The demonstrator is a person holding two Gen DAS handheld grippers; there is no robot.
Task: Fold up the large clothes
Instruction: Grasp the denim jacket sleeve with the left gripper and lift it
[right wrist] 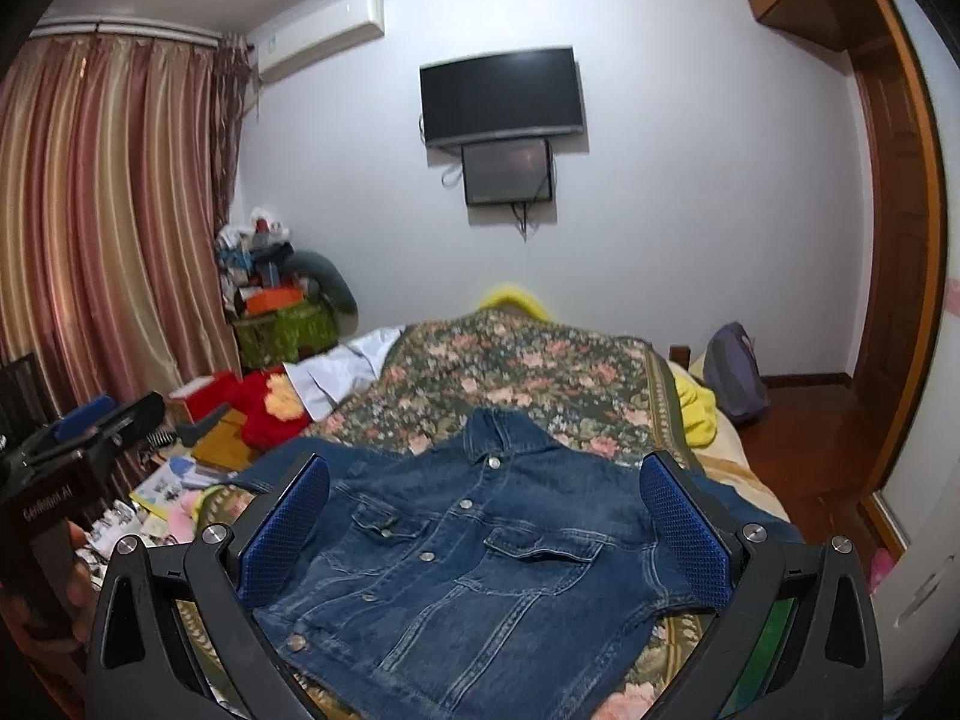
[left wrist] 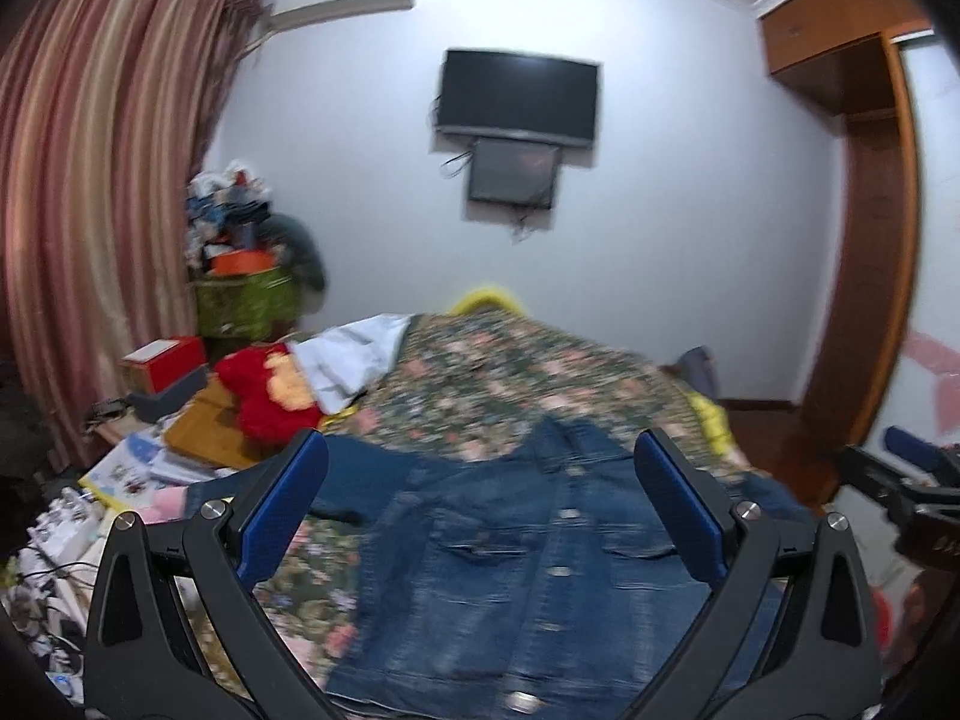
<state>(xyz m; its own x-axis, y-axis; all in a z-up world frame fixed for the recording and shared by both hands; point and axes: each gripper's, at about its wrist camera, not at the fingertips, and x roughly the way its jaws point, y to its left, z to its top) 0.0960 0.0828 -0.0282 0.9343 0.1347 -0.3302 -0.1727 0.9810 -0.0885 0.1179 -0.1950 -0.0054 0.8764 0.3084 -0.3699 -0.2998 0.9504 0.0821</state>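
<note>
a: left wrist view?
b: the left gripper (left wrist: pixel 480 456) is spread wide, grasping nothing, above the denim jacket (left wrist: pixel 510 564), which lies flat, front up, on the floral bedspread (left wrist: pixel 540 372).
a: right wrist view?
b: the right gripper (right wrist: pixel 486 474) is likewise released over the jacket (right wrist: pixel 480 552), collar toward the wall tv (right wrist: pixel 501 97).

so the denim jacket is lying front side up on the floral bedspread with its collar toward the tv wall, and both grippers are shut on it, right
Not quite. The denim jacket does lie front side up on the floral bedspread, collar toward the TV wall, but neither gripper is shut on it. The left gripper and right gripper are both open and hold nothing, as each wrist view shows.
</note>
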